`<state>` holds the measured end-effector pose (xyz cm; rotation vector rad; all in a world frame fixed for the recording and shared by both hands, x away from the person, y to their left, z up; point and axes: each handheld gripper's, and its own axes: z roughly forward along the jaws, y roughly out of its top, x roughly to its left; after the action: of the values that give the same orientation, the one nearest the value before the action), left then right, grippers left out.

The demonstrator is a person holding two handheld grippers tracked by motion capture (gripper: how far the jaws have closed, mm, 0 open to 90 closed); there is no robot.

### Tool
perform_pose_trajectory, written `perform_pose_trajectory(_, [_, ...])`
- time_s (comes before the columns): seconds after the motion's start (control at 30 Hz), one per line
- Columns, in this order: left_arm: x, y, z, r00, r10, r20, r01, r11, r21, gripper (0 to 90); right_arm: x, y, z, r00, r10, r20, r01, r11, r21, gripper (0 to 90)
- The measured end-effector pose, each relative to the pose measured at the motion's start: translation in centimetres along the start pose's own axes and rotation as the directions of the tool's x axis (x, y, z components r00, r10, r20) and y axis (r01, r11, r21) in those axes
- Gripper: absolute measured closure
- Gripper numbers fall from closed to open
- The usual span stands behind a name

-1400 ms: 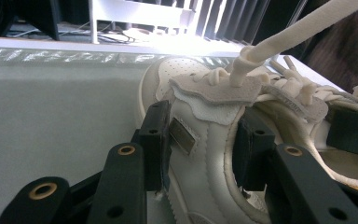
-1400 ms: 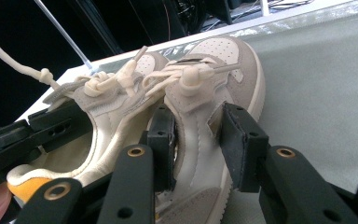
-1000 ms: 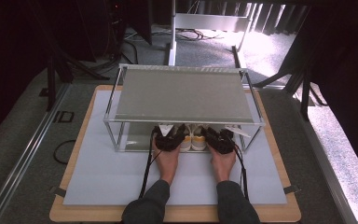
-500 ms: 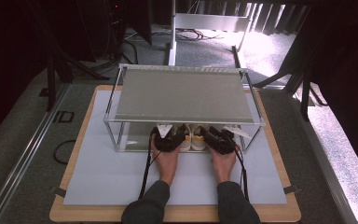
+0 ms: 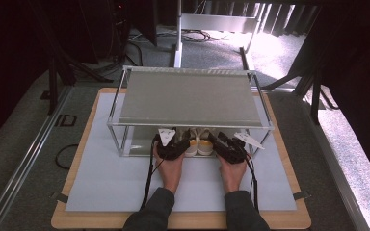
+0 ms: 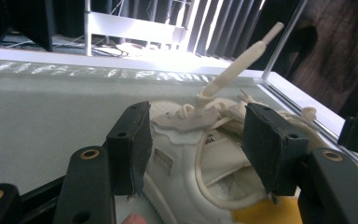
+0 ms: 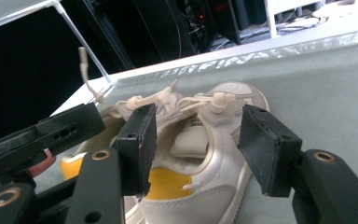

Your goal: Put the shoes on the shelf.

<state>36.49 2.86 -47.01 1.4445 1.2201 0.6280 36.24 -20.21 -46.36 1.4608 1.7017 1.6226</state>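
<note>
Two white sneakers with yellow insoles, the left shoe [image 5: 191, 144] and the right shoe [image 5: 204, 144], stand side by side under a low rack, toes pointing away from me. My left gripper [image 5: 180, 144] is at the left shoe's heel. In the left gripper view it [image 6: 198, 121] is open, its pads straddling the left shoe [image 6: 182, 154] at the collar, and a stiff lace end [image 6: 242, 60] sticks up. My right gripper [image 5: 220, 142] is at the other heel. In the right gripper view it [image 7: 198, 126] is open astride the right shoe [image 7: 228, 93].
The rack [image 5: 188, 98] has a grey top on thin metal posts [image 5: 121, 142] and roofs the shoes closely. It stands on a white mat [image 5: 101, 178] over a wooden board [image 5: 77, 144]. Cables trail back along both forearms.
</note>
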Motion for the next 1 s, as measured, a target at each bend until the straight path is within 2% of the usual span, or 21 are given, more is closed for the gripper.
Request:
perform_pose_trajectory(0.27, [-0.1,-0.1,-1.9,0.9996,0.024,0.016,-0.024,0.9997,-0.007,40.2,0.3,-0.8,-1.7,1.0000,0.000,-0.005,0.000,1.0000,-0.003,44.7])
perform_pose_trajectory(0.53, [-0.6,-0.8,-4.1,0.9945,0.089,0.055,-0.089,0.9960,-0.011,37.9,0.5,-1.5,-3.4,0.9996,-0.020,-0.022,0.020,0.9998,0.004,43.5])
perform_pose_trajectory(0.6, [-0.8,-1.1,-4.3,0.9919,0.111,0.063,-0.112,0.9935,0.016,37.9,0.5,-1.7,-3.6,0.9993,-0.030,-0.021,0.030,0.9995,0.010,43.5])
perform_pose_trajectory(0.67, [-0.9,-1.4,-4.2,0.9900,0.127,0.062,-0.130,0.9900,0.054,38.4,0.3,-1.9,-3.8,0.9996,-0.018,-0.019,0.019,0.9997,0.016,43.5])
perform_pose_trajectory(0.8, [-0.8,-1.6,-3.5,0.9893,0.143,0.030,-0.145,0.9820,0.120,43.1,0.1,-2.3,-3.6,0.9998,-0.022,-0.002,0.022,0.9983,0.055,43.8])
perform_pose_trajectory(0.83, [-0.7,-1.6,-3.3,0.9909,0.125,0.049,-0.130,0.9839,0.122,43.1,0.2,-2.3,-3.5,0.9997,-0.025,0.002,0.025,0.9974,0.067,43.8])
perform_pose_trajectory(0.87, [-0.6,-1.5,-3.3,0.9907,0.127,0.050,-0.132,0.9836,0.123,43.1,0.2,-2.4,-3.4,0.9994,-0.033,0.004,0.033,0.9968,0.072,43.9])
perform_pose_trajectory(1.0, [-0.7,-1.4,-2.9,0.9877,0.153,0.030,-0.156,0.9795,0.128,43.0,0.2,-2.4,-3.3,0.9994,-0.034,0.007,0.033,0.9967,0.074,43.8])
